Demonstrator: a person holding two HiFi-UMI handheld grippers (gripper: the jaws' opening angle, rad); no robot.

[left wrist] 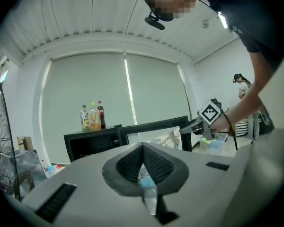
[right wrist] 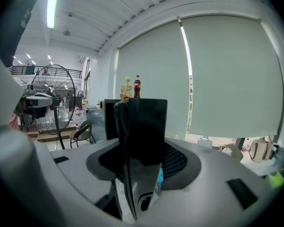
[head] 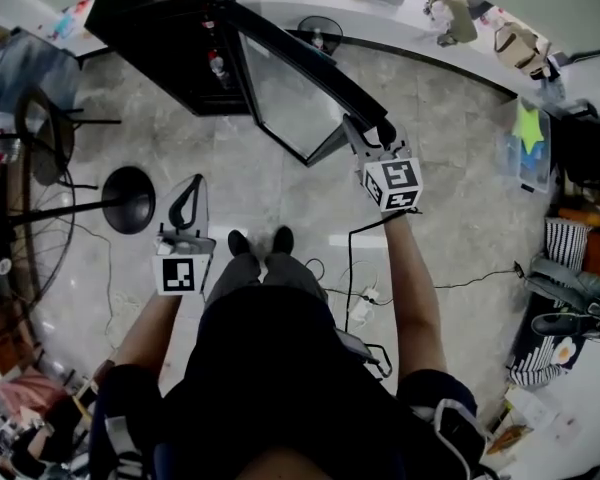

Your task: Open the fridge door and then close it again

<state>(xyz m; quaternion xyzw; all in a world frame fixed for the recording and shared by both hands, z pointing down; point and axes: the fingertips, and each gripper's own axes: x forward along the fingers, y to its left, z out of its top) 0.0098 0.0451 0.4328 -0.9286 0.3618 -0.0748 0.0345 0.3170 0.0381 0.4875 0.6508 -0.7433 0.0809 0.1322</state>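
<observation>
Two grippers: the left gripper [head: 190, 196] hung over the grey stone-look floor [head: 280, 193] with its fingers pressed together on nothing; the right gripper [head: 366, 134] pinched the free edge of the fridge door.
Fridge place: the low black cabinet fridge [head: 160, 28] stood at the head view's top, beside a white counter [head: 310, 13].
Head view only: the black-framed glass door [head: 290, 98] swung wide towards the person, plus both forearms.
Left gripper view only: the fridge front-on [left wrist: 92, 143], three drink bottles [left wrist: 93, 117] on top, and the right gripper [left wrist: 191, 126] at the door's outer edge [left wrist: 154, 132].
Right gripper view only: the door's dark edge [right wrist: 144, 126] stood upright, filling the gap between the pads; a wire-caged standing fan [right wrist: 54, 96] was at left.
Door look: clear pane, thick black frame, upright.
</observation>
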